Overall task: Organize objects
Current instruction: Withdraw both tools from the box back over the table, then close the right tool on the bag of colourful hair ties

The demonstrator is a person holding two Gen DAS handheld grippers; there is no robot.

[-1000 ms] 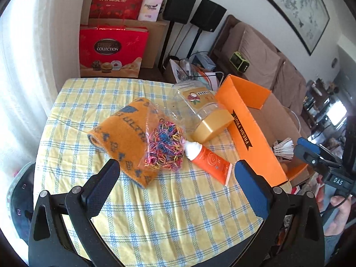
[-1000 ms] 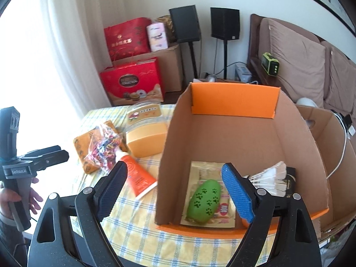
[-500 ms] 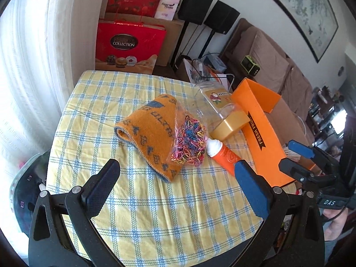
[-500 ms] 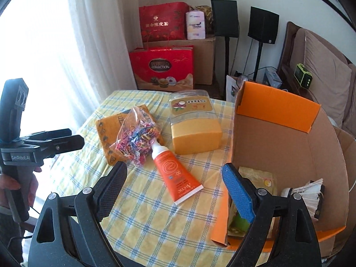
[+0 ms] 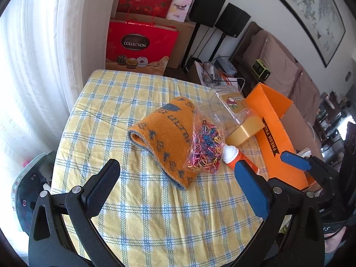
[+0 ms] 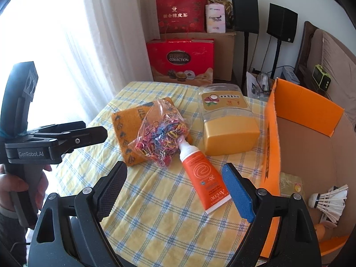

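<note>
A folded orange towel (image 5: 164, 133) (image 6: 124, 122) lies mid-table. A clear bag of coloured rubber bands (image 5: 205, 146) (image 6: 160, 135) rests on its right edge. An orange tube with a white cap (image 6: 200, 173) (image 5: 233, 158) lies beside the bag. A clear jar with a yellow lid (image 6: 227, 124) (image 5: 235, 115) lies on its side. An orange cardboard box (image 6: 307, 146) (image 5: 273, 133) stands at the right, with a shuttlecock (image 6: 329, 202) inside. My left gripper (image 5: 178, 191) is open and empty above the near table. My right gripper (image 6: 175, 189) is open and empty, just in front of the tube.
The table has a yellow checked cloth (image 5: 133, 102). Red gift boxes (image 6: 180, 60), black speakers (image 6: 244, 11) and a brown sofa (image 5: 278, 66) stand behind it. A white curtain (image 5: 44, 55) hangs at the left. The left gripper also shows in the right wrist view (image 6: 66, 138).
My right gripper has swung left from over the box interior to over the table by the tube. My left gripper has pulled back and left; the objects have not moved.
</note>
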